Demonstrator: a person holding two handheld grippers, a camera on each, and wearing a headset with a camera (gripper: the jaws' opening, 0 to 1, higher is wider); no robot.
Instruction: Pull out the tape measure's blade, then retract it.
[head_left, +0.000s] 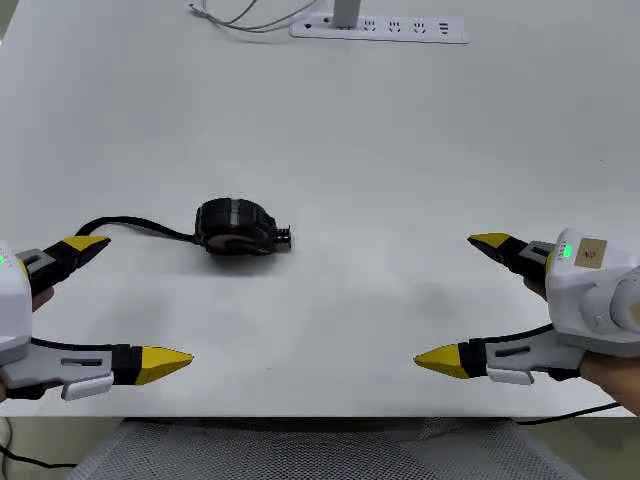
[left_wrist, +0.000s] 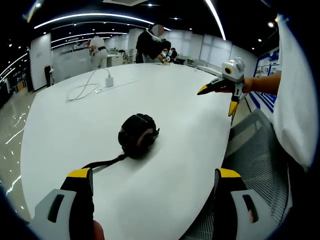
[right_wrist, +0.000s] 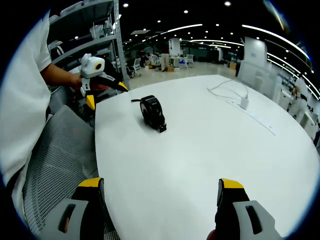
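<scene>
We hold the left gripper (head_left: 148, 298) at lower left, the right gripper (head_left: 443, 298) at lower right, both wide open and empty — flanking the tape measure (head_left: 236, 227) left of centre on the table (head_left: 400, 150), its hook (head_left: 284, 237) facing right, ready for pulling.

My left gripper (head_left: 135, 300), right gripper (head_left: 455, 299): white housings, grey-black jaws, pointed yellow tips. On right housing I see green light (head_left: 565, 252), gold label (head_left: 590, 253). Person wears white short-sleeved shirt (left_wrist: 295, 90).
</scene>
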